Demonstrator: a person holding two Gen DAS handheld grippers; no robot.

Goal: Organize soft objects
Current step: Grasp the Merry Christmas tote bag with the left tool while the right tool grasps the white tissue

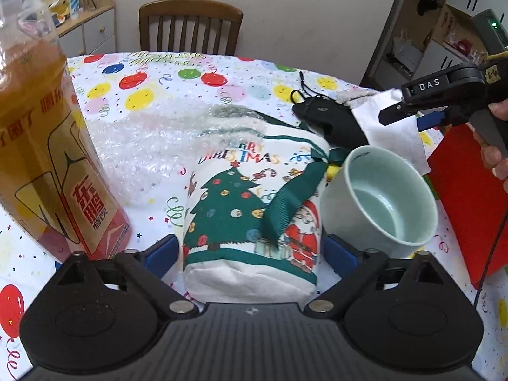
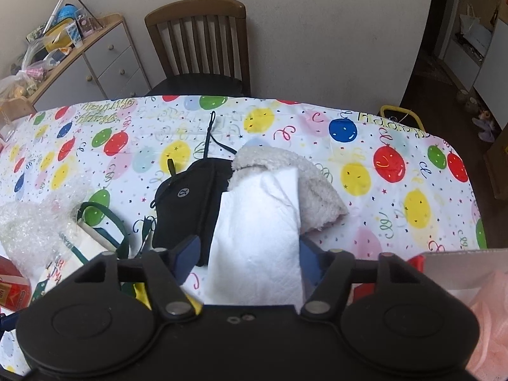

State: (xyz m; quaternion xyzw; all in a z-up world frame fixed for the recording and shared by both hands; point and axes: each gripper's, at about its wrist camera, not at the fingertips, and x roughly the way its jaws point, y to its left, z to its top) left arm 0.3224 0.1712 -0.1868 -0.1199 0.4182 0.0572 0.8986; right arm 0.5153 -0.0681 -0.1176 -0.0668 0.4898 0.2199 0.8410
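A: What did the left gripper (image 1: 252, 250) have between its blue-padded fingers (image 1: 162, 254)?

B: The white canvas Christmas bag printed with a green tree and a Santa (image 1: 254, 209). The fingers sat against its two sides near the bottom and held it, while it lay on the desk covered with a balloon-patterned cloth (image 1: 177, 89). Its green ribbon handle (image 1: 292, 197) draped across the front.

A: And around it?

B: A pale green ceramic cup (image 1: 381, 203) lay tipped just right of the bag, and a tall amber drink bottle with a red label (image 1: 47, 158) stood on the left. A crumpled sheet of clear bubble wrap (image 1: 152, 146) lay behind the bag.

A: The right gripper (image 2: 249, 257)?

B: It had closed on a folded white paper towel (image 2: 257, 228), pinched between its fingers (image 2: 187, 250). The towel overlapped a black zip pouch with a cord (image 2: 184, 203) and a cream fleecy cloth (image 2: 317, 190), both lying on the desk beyond it.

A: Anything else?

B: A brown wooden chair (image 2: 200, 38) stood at the far edge.
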